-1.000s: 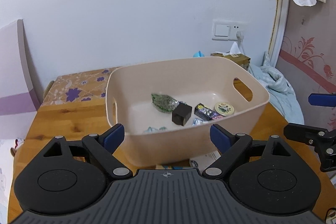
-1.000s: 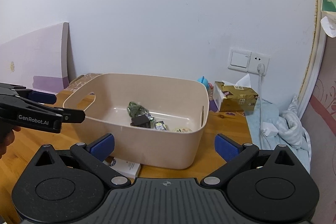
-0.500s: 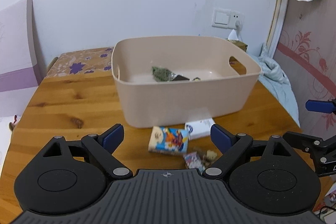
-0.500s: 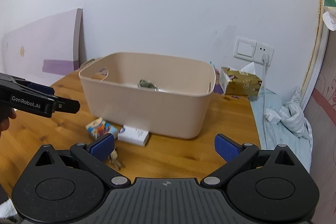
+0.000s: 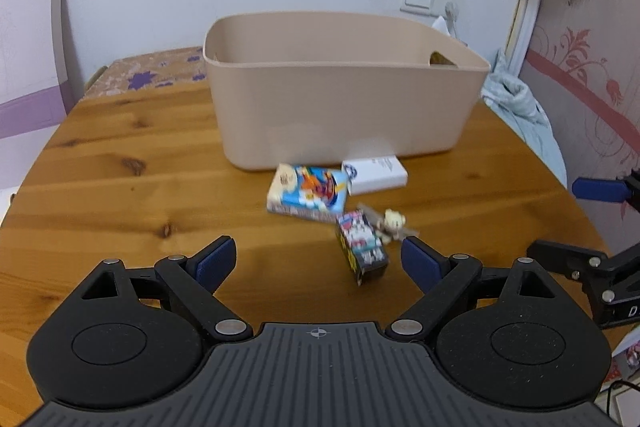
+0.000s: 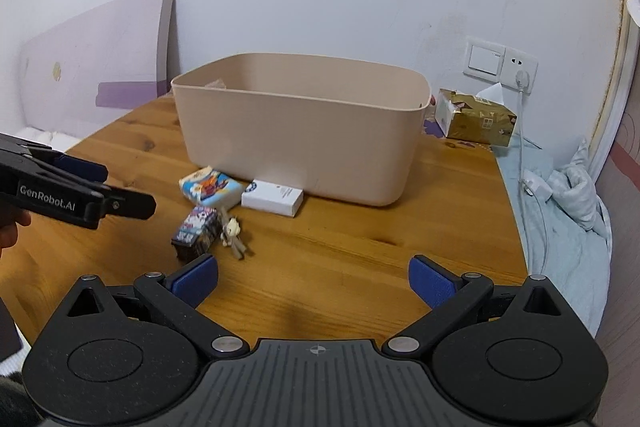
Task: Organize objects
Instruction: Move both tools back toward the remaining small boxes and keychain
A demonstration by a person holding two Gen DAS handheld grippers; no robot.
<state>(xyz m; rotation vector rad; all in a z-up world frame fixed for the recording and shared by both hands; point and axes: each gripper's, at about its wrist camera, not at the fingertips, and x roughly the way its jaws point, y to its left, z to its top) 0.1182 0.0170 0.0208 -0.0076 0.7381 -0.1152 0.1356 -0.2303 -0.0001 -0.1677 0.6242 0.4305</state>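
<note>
A beige plastic bin [image 5: 340, 95] [image 6: 304, 143] stands on the wooden table [image 5: 120, 195]; its inside is hidden. In front of it lie a colourful tissue pack [image 5: 307, 193] [image 6: 211, 187], a white box [image 5: 376, 174] [image 6: 272, 197], a small dark printed box [image 5: 362, 247] [image 6: 196, 233] and a tiny bear charm [image 5: 394, 223] [image 6: 233, 231]. My left gripper [image 5: 318, 261] is open and empty, just short of the dark box. My right gripper [image 6: 314, 277] is open and empty, to the right of the items.
A gold tissue box [image 6: 474, 117] stands right of the bin by the wall socket [image 6: 500, 61]. Pale blue bedding [image 6: 568, 195] lies past the table's right edge. A flowered cloth [image 5: 152, 75] covers the far left corner. A purple board [image 6: 92, 83] leans on the wall.
Both grippers have pulled back and dropped lower. The bin's inside is no longer visible and the loose items in front of it have come into view.
</note>
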